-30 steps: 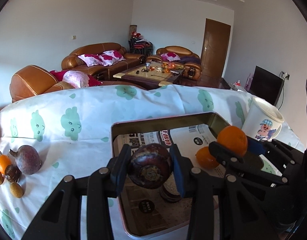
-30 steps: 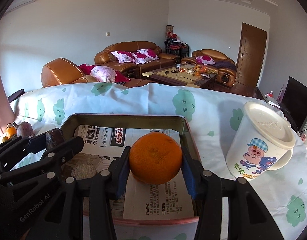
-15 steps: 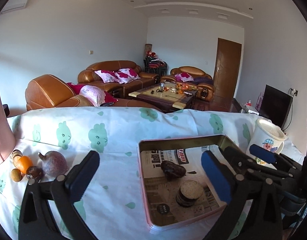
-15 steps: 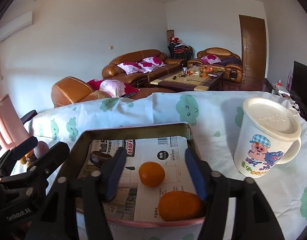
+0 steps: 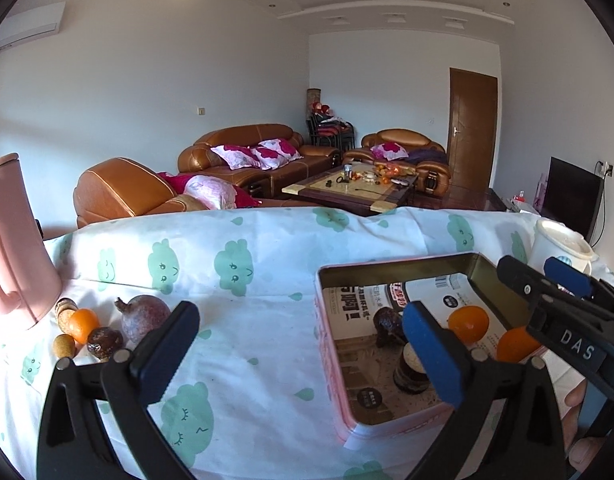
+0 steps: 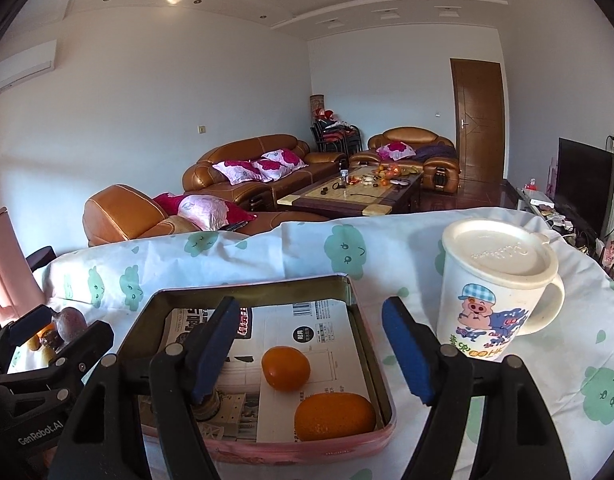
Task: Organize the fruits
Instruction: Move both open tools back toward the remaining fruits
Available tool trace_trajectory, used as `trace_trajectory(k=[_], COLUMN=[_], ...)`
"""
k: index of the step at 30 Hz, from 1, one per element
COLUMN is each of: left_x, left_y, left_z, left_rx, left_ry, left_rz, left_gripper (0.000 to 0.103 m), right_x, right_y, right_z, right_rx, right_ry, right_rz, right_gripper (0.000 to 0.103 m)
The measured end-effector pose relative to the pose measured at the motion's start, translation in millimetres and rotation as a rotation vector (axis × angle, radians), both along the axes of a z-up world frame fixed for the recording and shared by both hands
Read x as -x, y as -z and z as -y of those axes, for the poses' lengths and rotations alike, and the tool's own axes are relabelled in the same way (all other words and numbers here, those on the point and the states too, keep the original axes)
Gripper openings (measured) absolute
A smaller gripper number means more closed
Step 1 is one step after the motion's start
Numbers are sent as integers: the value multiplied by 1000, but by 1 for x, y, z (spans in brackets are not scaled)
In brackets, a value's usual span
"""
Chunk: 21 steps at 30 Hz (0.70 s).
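Observation:
A pink tin tray [image 5: 327, 364] [image 6: 371, 344] lined with newspaper sits on the cloud-print tablecloth. It holds two oranges [image 6: 285, 367] [image 6: 334, 416], a dark fruit [image 5: 388, 326] and a round brown item [image 5: 410, 368]. Both oranges also show in the left wrist view [image 5: 467, 323]. My left gripper [image 5: 303, 344] is open and empty, raised over the cloth left of the tray. My right gripper [image 6: 311, 344] is open and empty above the tray's near right part. Loose fruits lie at the left: a purple fruit [image 5: 144, 318], a small orange [image 5: 81, 325] and a dark fruit [image 5: 105, 342].
A white lidded pig mug [image 6: 495, 292] stands right of the tray. A pink jug [image 5: 11, 244] stands at the far left by the loose fruits. The table's far edge drops toward brown sofas [image 5: 243, 160].
Both grippers opened and dropped their loads into the tray: the dark fruit from the left, the orange from the right. Both then rose and pulled back; the left swung left.

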State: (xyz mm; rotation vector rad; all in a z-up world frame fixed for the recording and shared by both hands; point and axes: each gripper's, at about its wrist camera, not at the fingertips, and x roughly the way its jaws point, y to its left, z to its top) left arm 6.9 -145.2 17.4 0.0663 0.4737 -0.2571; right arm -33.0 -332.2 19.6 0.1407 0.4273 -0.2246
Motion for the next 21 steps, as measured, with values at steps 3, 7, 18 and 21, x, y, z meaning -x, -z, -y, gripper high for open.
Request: trace_trajectory(k=[3,7,18,21], left_x=[2,3,-7,-16], left_y=[0,1,4,7], left_z=[-5,-14,-69,-96], left_rx=[-1,-10,-54,-41], left_ry=[-1,-12,-48,-77], left_rz=[0,-8,-36,-73], left_gripper=[103,103,103,103], right_x=[-1,6,10,11], right_y=[1,-1,0,-1], right_z=[-2,-5,-50,-75], right_rx=[5,28,75,102], right_ry=[-4,24,12,-28], right_rz=[-3,28,17,25], right_gripper=[75,75,75,75])
